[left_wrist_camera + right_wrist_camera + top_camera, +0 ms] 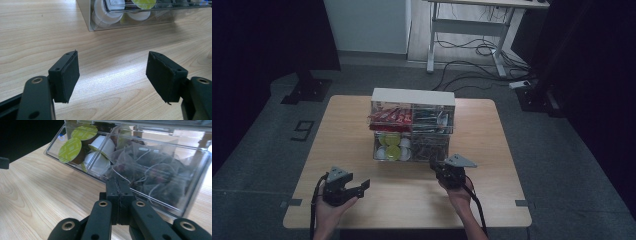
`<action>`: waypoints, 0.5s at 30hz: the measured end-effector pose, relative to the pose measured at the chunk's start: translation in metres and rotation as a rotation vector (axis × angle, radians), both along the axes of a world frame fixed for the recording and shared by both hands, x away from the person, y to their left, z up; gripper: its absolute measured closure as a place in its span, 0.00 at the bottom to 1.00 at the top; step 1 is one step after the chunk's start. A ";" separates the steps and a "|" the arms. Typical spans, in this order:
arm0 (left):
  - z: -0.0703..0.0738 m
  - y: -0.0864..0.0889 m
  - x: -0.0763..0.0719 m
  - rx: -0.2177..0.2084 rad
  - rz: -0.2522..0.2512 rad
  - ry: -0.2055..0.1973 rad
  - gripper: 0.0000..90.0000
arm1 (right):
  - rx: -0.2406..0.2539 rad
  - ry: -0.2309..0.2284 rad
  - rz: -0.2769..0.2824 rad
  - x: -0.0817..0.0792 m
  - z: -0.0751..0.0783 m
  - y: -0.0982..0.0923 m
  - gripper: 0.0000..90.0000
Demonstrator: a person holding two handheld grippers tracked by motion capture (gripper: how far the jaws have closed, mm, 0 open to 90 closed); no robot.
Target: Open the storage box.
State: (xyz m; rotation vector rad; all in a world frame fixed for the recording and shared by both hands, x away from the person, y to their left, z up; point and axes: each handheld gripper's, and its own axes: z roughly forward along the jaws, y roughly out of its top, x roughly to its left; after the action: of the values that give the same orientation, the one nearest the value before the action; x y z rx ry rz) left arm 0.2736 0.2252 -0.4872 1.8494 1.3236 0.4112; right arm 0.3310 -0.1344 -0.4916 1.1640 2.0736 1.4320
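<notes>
Right gripper, jaws closed and empty, touches the lower drawer front; left gripper open. Next: pulling it out.

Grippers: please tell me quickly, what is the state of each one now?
Left gripper: open, nothing between its jaws.
Right gripper: closed, holding nothing, tips against the front of the clear organizer box.

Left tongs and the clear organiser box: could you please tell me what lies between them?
Nothing: in the left gripper view, bare wooden table runs from the open left tongs to the clear organiser box.
</notes>
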 end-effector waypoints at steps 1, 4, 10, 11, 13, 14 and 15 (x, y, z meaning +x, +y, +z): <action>0.000 0.000 0.000 0.000 0.002 0.000 0.30 | 0.001 0.008 0.004 0.002 -0.002 0.003 0.99; 0.000 0.000 0.000 0.001 0.001 -0.001 0.30 | -0.002 0.018 0.009 0.003 -0.004 0.006 0.99; -0.002 -0.003 0.001 0.008 -0.008 0.007 0.30 | -0.018 0.037 0.025 0.005 -0.013 0.012 0.99; -0.003 -0.003 0.001 0.008 -0.011 0.008 0.30 | -0.019 0.042 0.027 0.006 -0.015 0.012 0.99; -0.004 -0.004 0.002 0.010 -0.015 0.011 0.30 | -0.025 0.058 0.024 0.008 -0.021 0.012 0.99; -0.004 -0.005 0.002 0.011 -0.015 0.012 0.30 | -0.025 0.058 0.024 0.008 -0.021 0.012 0.99; -0.004 -0.005 0.002 0.012 -0.015 0.012 0.30 | -0.024 0.063 0.023 0.009 -0.022 0.012 0.99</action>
State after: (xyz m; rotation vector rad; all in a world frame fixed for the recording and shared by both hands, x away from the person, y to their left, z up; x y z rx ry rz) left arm 0.2755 0.2201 -0.4913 1.8733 1.3172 0.4012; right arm 0.3401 -0.1223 -0.5140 1.1945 2.1470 1.3943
